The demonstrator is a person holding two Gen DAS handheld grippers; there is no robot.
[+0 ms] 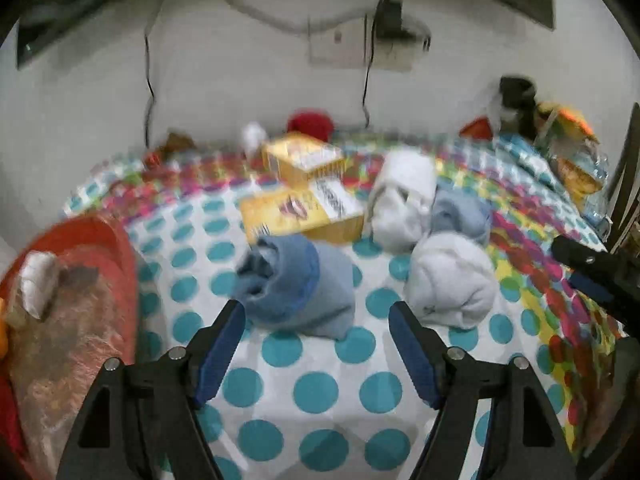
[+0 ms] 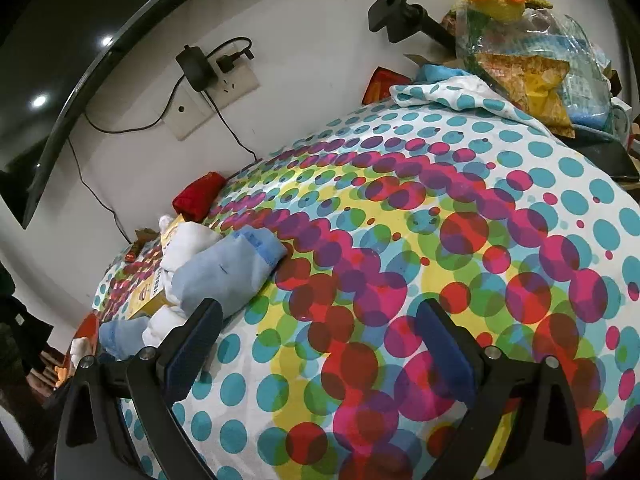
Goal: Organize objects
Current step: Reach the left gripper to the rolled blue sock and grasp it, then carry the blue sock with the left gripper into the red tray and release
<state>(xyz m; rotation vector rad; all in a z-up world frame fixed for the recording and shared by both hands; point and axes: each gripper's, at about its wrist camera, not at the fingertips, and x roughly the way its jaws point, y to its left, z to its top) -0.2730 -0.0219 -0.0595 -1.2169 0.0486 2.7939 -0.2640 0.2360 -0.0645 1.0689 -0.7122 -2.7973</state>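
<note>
Socks [image 1: 294,284] lie rolled on the spotted cloth [image 1: 316,392] beside a bag-filled red basin [image 1: 100,240]; both claws gape empty.

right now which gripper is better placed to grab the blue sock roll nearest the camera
Left. The left gripper is open with the blue sock roll just ahead, lined up with its gap. The right gripper is open over bare cloth, with the socks off to its side.

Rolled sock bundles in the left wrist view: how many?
4. A blue bundle sits just ahead of the open left gripper; a pale one right of it; behind, a white and a light-blue. More may be hidden.
</note>
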